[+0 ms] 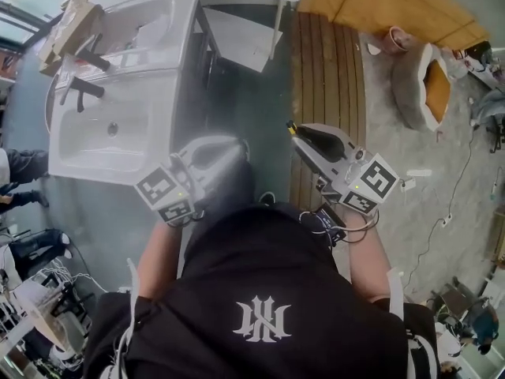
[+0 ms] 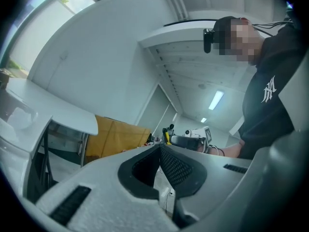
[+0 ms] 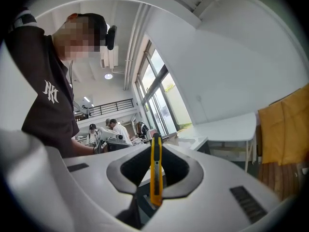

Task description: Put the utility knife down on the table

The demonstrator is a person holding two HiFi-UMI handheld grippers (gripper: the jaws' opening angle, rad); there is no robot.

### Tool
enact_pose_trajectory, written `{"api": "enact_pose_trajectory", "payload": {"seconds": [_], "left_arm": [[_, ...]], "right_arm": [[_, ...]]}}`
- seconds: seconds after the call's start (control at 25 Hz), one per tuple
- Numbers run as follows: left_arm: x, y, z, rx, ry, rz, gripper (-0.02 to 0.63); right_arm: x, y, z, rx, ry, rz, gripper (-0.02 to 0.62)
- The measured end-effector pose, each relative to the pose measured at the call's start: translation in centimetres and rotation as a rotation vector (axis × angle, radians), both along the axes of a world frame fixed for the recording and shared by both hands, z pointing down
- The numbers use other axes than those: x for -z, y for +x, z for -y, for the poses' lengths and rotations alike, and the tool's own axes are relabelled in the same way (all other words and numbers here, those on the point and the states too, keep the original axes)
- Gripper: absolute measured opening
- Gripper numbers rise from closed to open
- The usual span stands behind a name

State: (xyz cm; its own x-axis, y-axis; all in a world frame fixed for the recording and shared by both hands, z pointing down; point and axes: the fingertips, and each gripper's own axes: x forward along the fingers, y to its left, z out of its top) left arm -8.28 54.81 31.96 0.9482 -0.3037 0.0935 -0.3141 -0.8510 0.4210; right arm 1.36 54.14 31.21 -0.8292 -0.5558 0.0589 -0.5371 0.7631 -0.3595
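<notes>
While gripping the utility knife (image 3: 155, 170) in the right gripper (image 3: 155, 178), jaws closed on it, well apart from the far table (image 3: 227, 127), expect a light, stiff, slick-cased tool; keep hold on the flat sides, clear of the blade end. Left gripper (image 2: 159, 166): jaws together, empty.

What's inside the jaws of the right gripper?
A yellow utility knife sits between the jaws of the right gripper, which are shut on it. Only its thin edge shows. The jaws cover its flat sides, so I cannot tell if the blade is out.
</notes>
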Motion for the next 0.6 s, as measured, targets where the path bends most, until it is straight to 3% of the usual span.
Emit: {"api": "enact_pose_trajectory", "payload": {"seconds": [0.4, 0.6], "left_arm": [[0.9, -1.7, 16.0, -0.056, 0.000, -0.064, 0.006], [0.9, -1.0, 22.2, -0.064, -0.029, -0.096, 0.005]], "right_arm": [[2.4, -3.9, 15.5, -0.001, 0.021, -0.073, 0.057], [2.5, -2.5, 21.6, -0.041, 0.013, -0.042, 0.057]]}}
